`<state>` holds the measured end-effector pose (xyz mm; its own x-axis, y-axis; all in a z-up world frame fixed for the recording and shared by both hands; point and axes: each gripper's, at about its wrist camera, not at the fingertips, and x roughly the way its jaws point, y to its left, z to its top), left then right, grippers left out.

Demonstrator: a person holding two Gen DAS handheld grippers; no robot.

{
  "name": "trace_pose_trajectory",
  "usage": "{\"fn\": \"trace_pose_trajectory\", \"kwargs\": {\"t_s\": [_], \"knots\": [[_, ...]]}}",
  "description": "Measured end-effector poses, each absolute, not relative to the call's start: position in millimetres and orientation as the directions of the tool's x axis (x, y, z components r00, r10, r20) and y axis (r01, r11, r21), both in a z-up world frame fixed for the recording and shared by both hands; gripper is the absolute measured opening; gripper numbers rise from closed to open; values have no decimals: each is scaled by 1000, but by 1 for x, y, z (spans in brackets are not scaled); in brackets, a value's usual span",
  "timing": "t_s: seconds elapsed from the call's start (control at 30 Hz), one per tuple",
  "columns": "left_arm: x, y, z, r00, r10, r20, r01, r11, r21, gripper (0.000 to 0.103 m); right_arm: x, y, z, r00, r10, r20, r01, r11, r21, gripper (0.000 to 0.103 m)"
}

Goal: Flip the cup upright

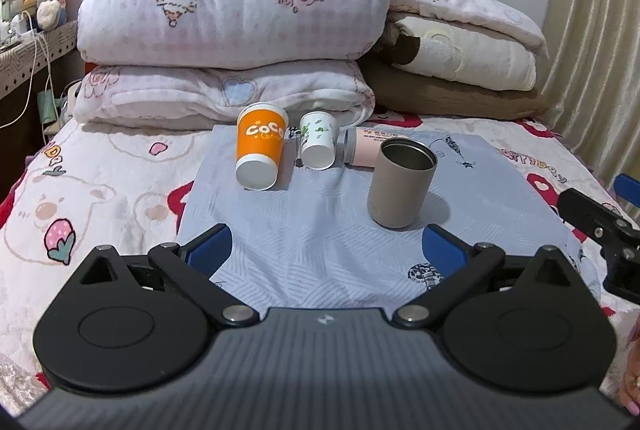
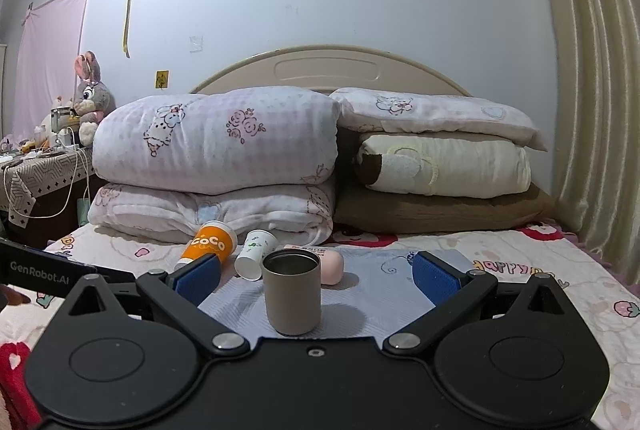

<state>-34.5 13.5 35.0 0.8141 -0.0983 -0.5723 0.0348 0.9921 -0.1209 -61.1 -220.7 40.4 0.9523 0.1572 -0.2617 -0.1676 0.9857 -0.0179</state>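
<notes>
1. Standing upright on the pale blue cloth: grey cylindrical metal cup, mouth up.
2. Left gripper and right gripper both spread wide, holding nothing.
3. Likely rigid, smooth, slippery; grip mid-wall.

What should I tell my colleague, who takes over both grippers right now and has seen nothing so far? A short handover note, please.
Left gripper: open, holding nothing, low over the blue cloth.
Right gripper: open, empty, with the grey metal cup standing between its fingers, apparently untouched.
Done: the grey metal cup is upright, mouth up, on the cloth.
Left: the orange Coco cup, the small white cup and the pink cup lie on their sides in a row behind it, near the folded quilts. Each needs standing up.
</notes>
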Motion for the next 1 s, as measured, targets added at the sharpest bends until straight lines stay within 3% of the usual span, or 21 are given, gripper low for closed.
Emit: {"fn": "trace_pose_trajectory", "kwargs": {"t_s": [0.5, 1.0], "knots": [[-30, 14, 33, 806, -22, -592, -27, 997, -74, 103, -58, -222, 37, 952, 146, -271, -159, 987, -26, 103], [-34, 12, 36, 834, 2, -552, -25, 999, -34, 103, -57, -222, 35, 952, 139, -274, -154, 987, -34, 103]]}}
